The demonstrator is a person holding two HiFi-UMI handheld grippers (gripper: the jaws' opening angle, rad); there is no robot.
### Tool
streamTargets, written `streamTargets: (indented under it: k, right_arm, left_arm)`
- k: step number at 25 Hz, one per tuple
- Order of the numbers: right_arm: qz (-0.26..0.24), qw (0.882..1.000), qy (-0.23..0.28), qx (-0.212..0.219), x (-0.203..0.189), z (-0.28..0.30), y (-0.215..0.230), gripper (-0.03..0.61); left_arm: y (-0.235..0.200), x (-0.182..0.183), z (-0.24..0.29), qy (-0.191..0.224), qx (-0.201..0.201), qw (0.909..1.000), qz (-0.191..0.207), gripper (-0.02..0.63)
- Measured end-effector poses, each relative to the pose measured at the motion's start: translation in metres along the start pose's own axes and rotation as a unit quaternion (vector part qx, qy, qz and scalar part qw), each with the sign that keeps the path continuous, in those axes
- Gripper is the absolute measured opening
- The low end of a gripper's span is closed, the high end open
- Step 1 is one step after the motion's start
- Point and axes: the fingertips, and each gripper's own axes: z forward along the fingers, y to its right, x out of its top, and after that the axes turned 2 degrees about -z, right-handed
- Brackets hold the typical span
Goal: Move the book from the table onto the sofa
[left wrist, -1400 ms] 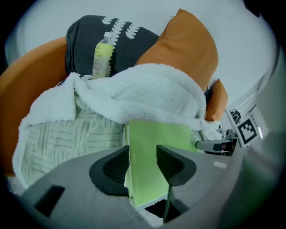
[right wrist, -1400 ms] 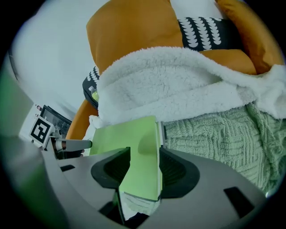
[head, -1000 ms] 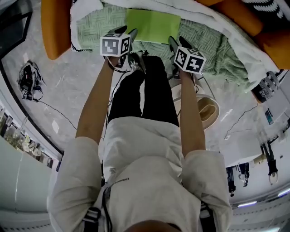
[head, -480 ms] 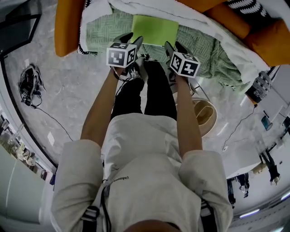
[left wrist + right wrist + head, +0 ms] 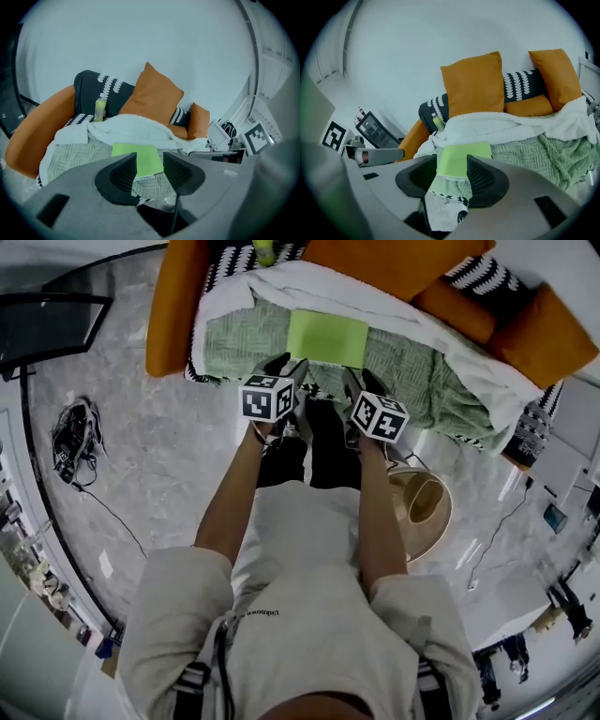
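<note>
Both grippers have backed off since a second ago. Then the fingers sat at the near corners of the book [image 5: 327, 337]. Now the left gripper [image 5: 288, 365] and right gripper [image 5: 361, 381] hang just short of its near edge, clear of it and drawn in toward the person's body. Book itself hasn't shifted: it lies flat on the green blanket [image 5: 234, 334] near the front edge of the sofa [image 5: 173, 306] seat, roughly mid-width, with the white throw [image 5: 309, 287] bunched behind it. Left fingers have just been closing a touch but stand well apart with nothing between them; the left gripper view shows the book only far beyond the gap. Right fingers are likewise spread and grip nothing, book visible through the gap on the seat beyond. So both are released. Key geometry: the book is straight ahead of and below both sets of fingers, long axis running side to side along the sofa's front edge, near long edge facing the grippers. Left gripper lines up with the near left corner, right with the near right corner; neither is clearly nearer. Round table [image 5: 448, 521] sits behind the right gripper, with no book on it as far as the head view shows. My read: placement is done and only clearing away remains; for a re-seat, either gripper could come in straight over the near edge.
</note>
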Motion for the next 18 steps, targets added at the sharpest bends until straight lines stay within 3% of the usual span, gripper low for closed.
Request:
streamTargets:
  k: [9,13,18]
  right_arm:
    - [-0.035,0.999,0.027,0.007,0.003,-0.064,-0.040,0.172]
    - [-0.025,0.999,0.047,0.005,0.006,-0.091,-0.057,0.149]
    - [-0.057,0.997,0.057,0.007,0.014,-0.107,-0.080,0.120]
  left_arm:
    - [0.044,-0.002,-0.072,0.016,-0.002,0.9997,0.017,0.178]
    - [0.049,-0.013,-0.104,0.015,0.008,0.9998,0.006,0.153]
    - [0.058,-0.008,-0.125,0.013,-0.004,0.9994,0.031,0.142]
